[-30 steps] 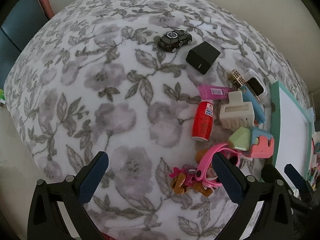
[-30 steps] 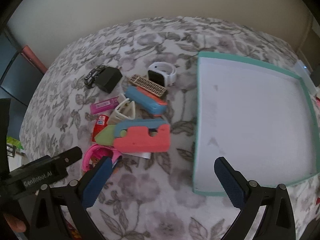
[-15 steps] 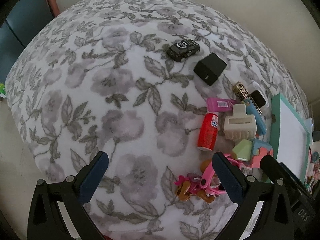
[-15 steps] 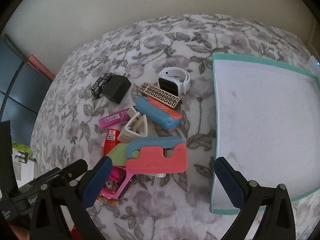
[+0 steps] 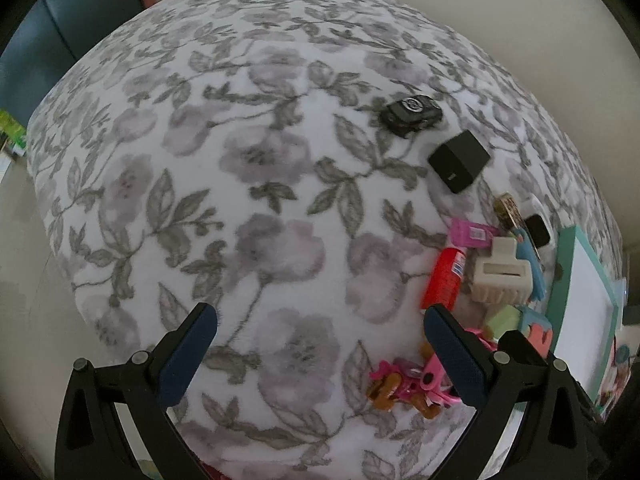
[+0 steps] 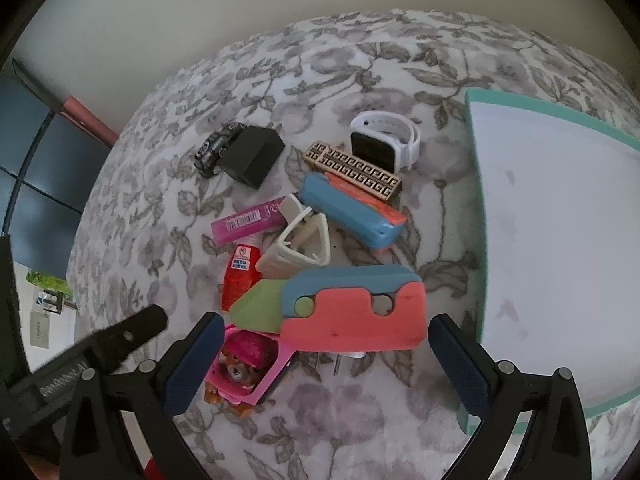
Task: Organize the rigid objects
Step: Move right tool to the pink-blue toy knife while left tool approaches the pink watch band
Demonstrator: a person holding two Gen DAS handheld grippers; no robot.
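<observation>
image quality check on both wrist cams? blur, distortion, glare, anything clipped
Left wrist view: heavy fisheye bulge on the floral cloth, dark corner vignette; black toy car slightly soft. Right wrist view: same barrel distortion, teal-rimmed white tray edge smeared by motion blur; pink-and-blue foam toy fairly sharp. Lighting is soft and flat in both, with no glare and only faint shadows.

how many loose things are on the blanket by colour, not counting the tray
Black: 2, toy car and box
White or cream: 2, watch and hair clip
Pink: 2, flat pack and puppy toy
Red: 1, bottle
Blue with orange: 1, case
Tan patterned: 1, bar
Multicolour: 1, foam toy
Total: 10
</observation>
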